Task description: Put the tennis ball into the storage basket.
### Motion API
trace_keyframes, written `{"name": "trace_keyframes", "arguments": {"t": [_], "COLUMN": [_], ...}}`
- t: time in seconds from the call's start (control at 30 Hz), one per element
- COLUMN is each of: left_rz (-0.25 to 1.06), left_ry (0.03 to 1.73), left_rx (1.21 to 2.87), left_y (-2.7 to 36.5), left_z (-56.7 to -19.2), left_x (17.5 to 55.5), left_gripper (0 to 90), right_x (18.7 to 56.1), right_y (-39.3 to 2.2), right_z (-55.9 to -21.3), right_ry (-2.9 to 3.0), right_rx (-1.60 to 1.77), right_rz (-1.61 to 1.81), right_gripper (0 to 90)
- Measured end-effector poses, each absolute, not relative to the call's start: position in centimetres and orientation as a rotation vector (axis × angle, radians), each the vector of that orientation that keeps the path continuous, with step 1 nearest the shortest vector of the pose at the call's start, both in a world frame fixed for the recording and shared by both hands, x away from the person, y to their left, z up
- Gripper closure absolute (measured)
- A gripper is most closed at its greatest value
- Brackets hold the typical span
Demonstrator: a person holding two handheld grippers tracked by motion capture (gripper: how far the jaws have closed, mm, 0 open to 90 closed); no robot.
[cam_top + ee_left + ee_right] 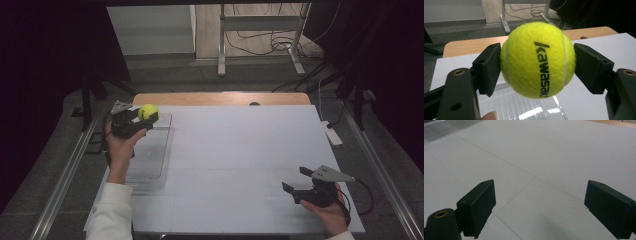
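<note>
Tennis ball, fuzzy yellow-green felt with white seams and black "Kawasaki" lettering, is pinched at its widest part between the two black pads of the left gripper, one pad on each side, so that it cannot roll out. It is held above the far end of the clear plastic tray, which lies along the left edge of the white table, near the far left corner; whether the ball is being taken from the tray or brought to it cannot be told. The felt looks clean and unworn, and the round shape is kept under the grip. The right gripper is held by the near right corner, well apart from the ball, with its jaws spread wide and nothing between them, presumably kept clear as a waiting hand
</note>
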State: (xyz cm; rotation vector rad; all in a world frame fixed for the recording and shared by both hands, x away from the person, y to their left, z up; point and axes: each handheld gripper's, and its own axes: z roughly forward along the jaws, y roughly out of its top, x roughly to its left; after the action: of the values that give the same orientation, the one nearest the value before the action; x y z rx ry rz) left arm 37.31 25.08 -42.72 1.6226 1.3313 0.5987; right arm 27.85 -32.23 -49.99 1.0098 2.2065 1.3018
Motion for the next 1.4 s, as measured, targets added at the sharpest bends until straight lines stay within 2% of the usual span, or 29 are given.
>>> {"name": "trace_keyframes", "arguments": {"t": [0.77,1.4], "left_rz": [0.628,0.608], "left_ry": [1.42,1.497], "left_rx": [1.618,1.68], "left_y": [26.5,27.2], "left_z": [-43.9,-45.6], "left_x": [38.3,39.4], "left_gripper": [27.1,27.1], "right_x": [27.9,27.9], "right_y": [-32.2,-32.2], "right_z": [-50.0,-50.0], "right_ry": [2.211,2.208], "right_rx": [1.007,1.01], "right_rz": [1.294,1.3], "right_gripper": [10.4,10.4]}}
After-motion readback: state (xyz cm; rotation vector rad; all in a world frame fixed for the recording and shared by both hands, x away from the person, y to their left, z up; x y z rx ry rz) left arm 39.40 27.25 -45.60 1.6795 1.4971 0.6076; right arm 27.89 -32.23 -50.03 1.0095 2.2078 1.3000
